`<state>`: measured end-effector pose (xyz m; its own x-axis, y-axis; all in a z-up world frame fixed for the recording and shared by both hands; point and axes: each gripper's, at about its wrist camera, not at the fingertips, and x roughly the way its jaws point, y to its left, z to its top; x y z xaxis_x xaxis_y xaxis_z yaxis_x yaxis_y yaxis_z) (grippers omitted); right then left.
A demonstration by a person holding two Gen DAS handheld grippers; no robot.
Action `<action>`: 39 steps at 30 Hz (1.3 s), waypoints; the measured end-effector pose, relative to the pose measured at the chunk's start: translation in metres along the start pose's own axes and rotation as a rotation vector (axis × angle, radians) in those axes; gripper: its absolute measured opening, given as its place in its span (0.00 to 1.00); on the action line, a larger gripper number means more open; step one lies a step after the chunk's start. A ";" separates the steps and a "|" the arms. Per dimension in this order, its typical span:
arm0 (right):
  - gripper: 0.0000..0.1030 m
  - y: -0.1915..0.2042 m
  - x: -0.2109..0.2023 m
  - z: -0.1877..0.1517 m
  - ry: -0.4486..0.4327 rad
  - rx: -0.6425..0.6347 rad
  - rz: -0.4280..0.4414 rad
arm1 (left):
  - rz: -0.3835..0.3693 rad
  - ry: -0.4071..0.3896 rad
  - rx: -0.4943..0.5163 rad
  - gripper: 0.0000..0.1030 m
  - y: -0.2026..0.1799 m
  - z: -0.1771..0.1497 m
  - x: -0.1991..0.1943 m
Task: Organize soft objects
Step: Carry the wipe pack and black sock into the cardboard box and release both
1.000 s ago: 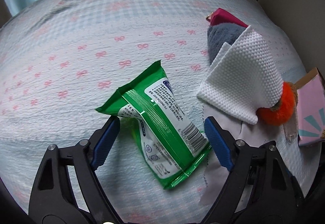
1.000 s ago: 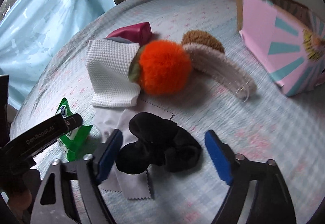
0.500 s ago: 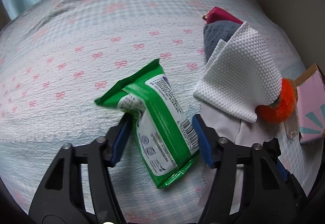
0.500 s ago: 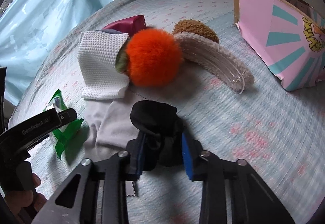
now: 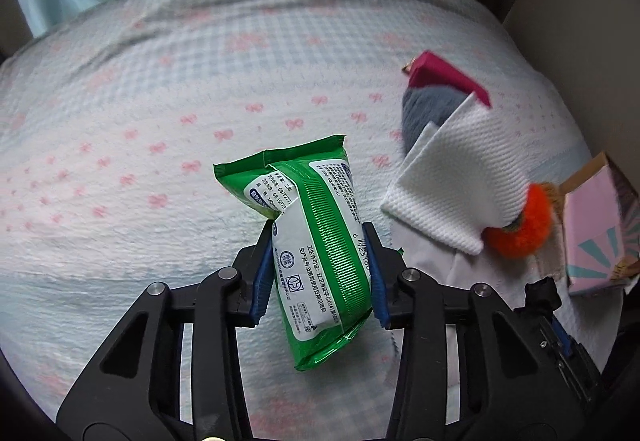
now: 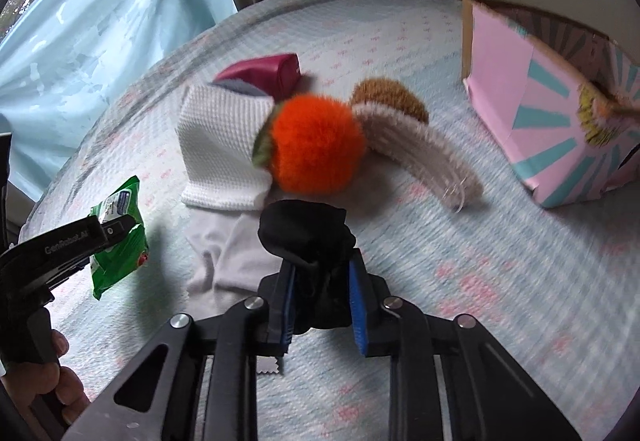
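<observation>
On bow-print bedspread (image 5: 160, 113) we hold two items at once. Left gripper (image 5: 318, 265) pinched on green wipes pack (image 5: 320, 241), pack clear of cover. Right gripper (image 6: 322, 289) closed on black scrunchie (image 6: 308, 237), above white cloth (image 6: 228, 257). We judge step as pick-up done, carry pending. Next move: we bring both toward pink box (image 6: 552, 121), well apart at right, keeping squeeze on slippery pack.

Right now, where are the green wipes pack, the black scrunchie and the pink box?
green wipes pack (image 5: 320, 241): left wrist view, middle of its printed back.
black scrunchie (image 6: 304, 233): right wrist view, upper bulge.
pink box (image 6: 520, 81): right wrist view, pink side panel.
</observation>
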<state>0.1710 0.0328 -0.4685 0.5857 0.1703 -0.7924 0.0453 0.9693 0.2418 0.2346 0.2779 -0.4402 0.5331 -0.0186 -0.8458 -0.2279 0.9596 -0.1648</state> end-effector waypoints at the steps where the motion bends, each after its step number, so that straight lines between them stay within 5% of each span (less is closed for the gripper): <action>1: 0.21 0.001 -0.009 0.004 -0.004 -0.007 0.000 | 0.007 -0.012 0.012 0.35 -0.001 0.002 -0.008; 15: 0.21 0.017 -0.156 0.076 -0.143 -0.041 -0.001 | -0.025 -0.150 0.040 0.35 -0.026 0.048 -0.167; 26: 0.21 -0.026 -0.263 0.129 -0.241 -0.020 -0.026 | -0.124 -0.229 0.152 0.35 -0.119 0.068 -0.275; 33: 0.21 -0.091 -0.284 0.150 -0.232 0.003 -0.059 | -0.179 -0.214 0.212 0.35 -0.209 0.055 -0.289; 39: 0.21 -0.152 -0.279 0.163 -0.187 0.001 -0.076 | -0.202 -0.152 0.243 0.35 -0.291 0.043 -0.264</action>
<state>0.1326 -0.1911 -0.1928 0.7208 0.0606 -0.6905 0.0957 0.9779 0.1857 0.1947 0.0157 -0.1473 0.6669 -0.1902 -0.7205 0.0855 0.9800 -0.1796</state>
